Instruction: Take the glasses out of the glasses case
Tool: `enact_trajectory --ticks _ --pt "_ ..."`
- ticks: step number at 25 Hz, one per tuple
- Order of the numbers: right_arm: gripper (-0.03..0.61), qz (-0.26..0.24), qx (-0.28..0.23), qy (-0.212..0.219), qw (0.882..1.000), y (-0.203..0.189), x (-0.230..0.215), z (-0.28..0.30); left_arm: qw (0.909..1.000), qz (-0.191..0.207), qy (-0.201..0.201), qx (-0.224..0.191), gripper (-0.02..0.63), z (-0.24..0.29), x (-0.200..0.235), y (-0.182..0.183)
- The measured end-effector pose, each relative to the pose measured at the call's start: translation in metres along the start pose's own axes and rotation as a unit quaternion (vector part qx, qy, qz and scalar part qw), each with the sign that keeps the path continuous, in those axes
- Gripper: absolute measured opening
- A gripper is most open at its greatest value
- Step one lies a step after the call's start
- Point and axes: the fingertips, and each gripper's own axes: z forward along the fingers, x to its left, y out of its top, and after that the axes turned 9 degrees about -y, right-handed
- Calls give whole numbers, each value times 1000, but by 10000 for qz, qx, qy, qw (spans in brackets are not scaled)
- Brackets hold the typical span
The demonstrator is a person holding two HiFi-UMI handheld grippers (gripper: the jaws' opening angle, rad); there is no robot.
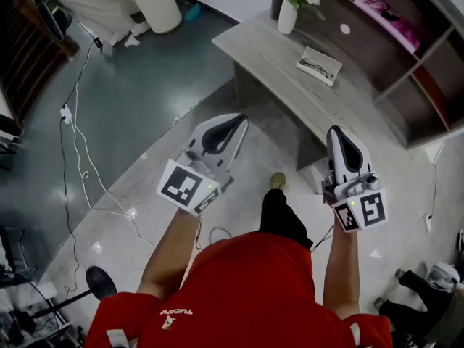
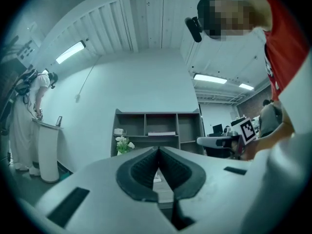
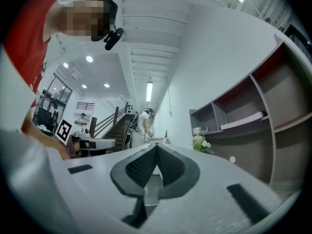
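Note:
A flat white case [image 1: 319, 65] with a dark print lies on the grey desk [image 1: 275, 49], well ahead of both grippers. My left gripper [image 1: 235, 122] is held over the floor short of the desk, its jaws shut with nothing between them. My right gripper [image 1: 335, 133] is near the desk's front edge, also shut and empty. In the left gripper view the dark pads of the left gripper [image 2: 158, 149] meet at the tip, with the shelves behind them. The right gripper view shows the right gripper [image 3: 156, 145] with its pads together too.
A white vase of flowers [image 1: 288, 11] and a small white disc [image 1: 345, 29] stand on the desk. An open shelf unit [image 1: 406, 49] rises behind it. Cables [image 1: 80, 158] trail over the floor at left. A person in white [image 2: 24, 121] stands at a white pedestal [image 2: 48, 150].

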Motion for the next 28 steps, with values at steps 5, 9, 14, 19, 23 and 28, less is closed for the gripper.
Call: enact_trajectory --ticks 5,9,14,19,23,28 --pt "5 -242 199 8 9995 -15 -63 54 9999 69 18 134 11 77 40 -10" --pt "5 -244 403 21 9989 -35 -119 97 9998 60 -22 199 11 142 70 -23" --pt "5 -285 783 189 9963 -65 -172 147 9998 2 -90 203 11 210 99 -38" --pt "5 -505 1233 378 9904 -94 -203 190 9995 -63 -188 253 11 254 120 -51" --pt "5 -755 1727 450 9810 -129 -221 217 9989 -86 -338 324 11 277 134 -63" --pt "5 -1171 2397 460 9627 -173 -237 243 9975 -134 -622 305 9 294 153 -70"
